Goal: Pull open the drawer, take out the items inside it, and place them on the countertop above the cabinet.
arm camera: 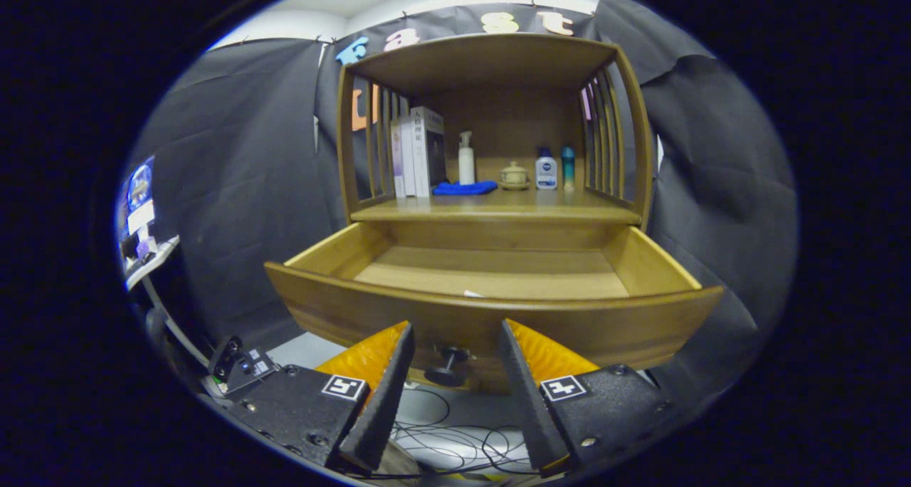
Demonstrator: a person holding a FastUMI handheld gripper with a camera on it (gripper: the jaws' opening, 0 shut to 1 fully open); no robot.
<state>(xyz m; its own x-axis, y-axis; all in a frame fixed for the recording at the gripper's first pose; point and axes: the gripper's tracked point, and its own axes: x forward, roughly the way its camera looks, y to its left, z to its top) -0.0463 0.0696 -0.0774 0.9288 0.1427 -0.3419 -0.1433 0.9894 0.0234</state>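
Two fingers of the tongs point(455, 344) stand spread wide with nothing between them but air, just in front of the drawer point(491, 316), which is pulled well out of the cabinet point(491, 60). The dark knob point(448, 364) on the drawer front sits right in the gap between the fingers, a bit closer to the left one, and I can't tell if anything is touching it. Drawer floor looks mostly bare wood, just a small white scrap point(473, 293) peeking over the front edge near the middle, can't make out what it is. Up on the desk point(498, 209) above the drawer there's a row of stuff: books point(418, 152) standing upright at the left, a blue cloth point(465, 187) lying flat beside them with a white pump bottle point(466, 158) right behind it, then a small lidded pot point(514, 176), a white bottle with a blue cap point(546, 169) and a teal bottle point(567, 165) close together at the right. Cables point(455, 441) lie tangled on the floor under the fingers
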